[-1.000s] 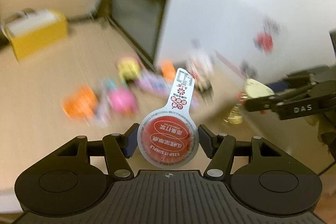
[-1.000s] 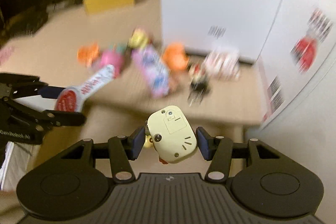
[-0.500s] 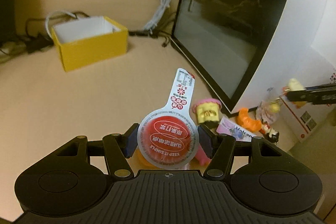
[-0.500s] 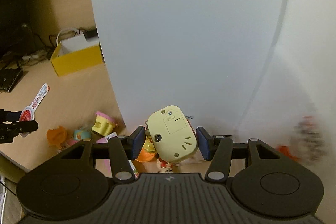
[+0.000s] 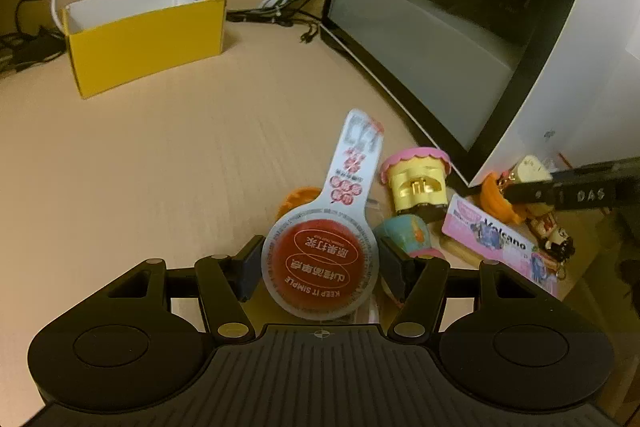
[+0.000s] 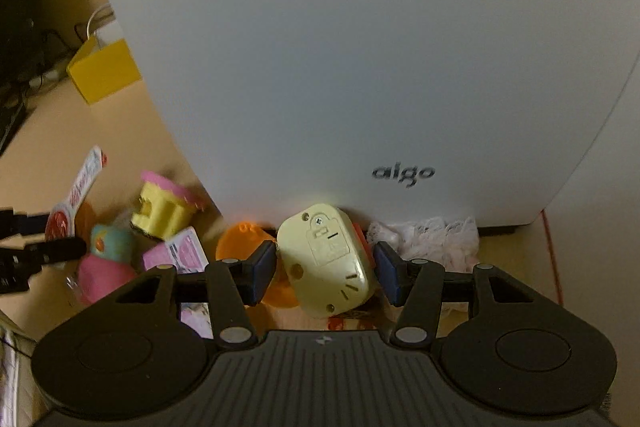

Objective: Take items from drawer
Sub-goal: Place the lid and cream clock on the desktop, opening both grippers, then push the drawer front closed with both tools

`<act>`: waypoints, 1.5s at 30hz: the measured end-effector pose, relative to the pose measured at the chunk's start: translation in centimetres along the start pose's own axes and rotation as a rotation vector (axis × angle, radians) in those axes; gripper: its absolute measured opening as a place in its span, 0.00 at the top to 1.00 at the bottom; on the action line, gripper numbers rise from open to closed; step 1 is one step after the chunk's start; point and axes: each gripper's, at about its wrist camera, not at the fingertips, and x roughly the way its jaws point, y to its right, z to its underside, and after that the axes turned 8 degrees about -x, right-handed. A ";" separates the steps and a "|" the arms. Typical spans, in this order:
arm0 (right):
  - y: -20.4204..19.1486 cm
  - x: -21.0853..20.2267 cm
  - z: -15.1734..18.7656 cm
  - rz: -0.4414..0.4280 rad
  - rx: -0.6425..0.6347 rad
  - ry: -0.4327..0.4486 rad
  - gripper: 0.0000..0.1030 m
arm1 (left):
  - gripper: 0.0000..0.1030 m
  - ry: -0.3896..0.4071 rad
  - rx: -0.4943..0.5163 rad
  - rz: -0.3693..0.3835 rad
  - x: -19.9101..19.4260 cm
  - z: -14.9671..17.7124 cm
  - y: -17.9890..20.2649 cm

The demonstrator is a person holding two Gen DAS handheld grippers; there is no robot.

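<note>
Left gripper [image 5: 320, 263]: jaws clamp a round red-lidded sauce cup with a long white printed tab [image 5: 320, 261], tab pointing away, above the tan desk [image 5: 140, 155].
Right gripper [image 6: 325, 267]: jaws slightly parted around a pale yellow plastic toy [image 6: 326, 259], screw-panel side up, by the white aigo case [image 6: 340, 47]; grip uncertain.

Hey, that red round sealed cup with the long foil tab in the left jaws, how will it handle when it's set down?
The sealed cup looks small and probably light. Its long foil tab seems thin, so it likely flexes and gives no support. Gripped by its round sides in the left gripper, it may roll or tip if released on edge.
</note>
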 end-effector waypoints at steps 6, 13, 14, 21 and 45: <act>0.1 1.2 0.4 0.035 -0.031 -0.015 0.48 | 0.41 -0.001 -0.031 -0.023 0.5 0.4 -0.7; 0.4 1.1 0.5 0.050 -0.043 -0.009 0.43 | 0.42 0.063 -0.089 -0.046 -1.2 0.0 -1.7; 0.4 0.9 0.5 0.050 -0.041 -0.001 0.40 | 0.42 0.076 -0.095 -0.044 -1.8 -0.1 -1.8; 0.6 -2.6 1.5 0.051 -0.021 0.086 0.32 | 0.42 0.171 -0.145 -0.095 -5.7 -0.2 -2.7; -7.0 -14.2 17.9 -0.140 -0.135 -0.057 0.29 | 0.42 0.003 -0.101 -0.047 -18.2 18.9 0.1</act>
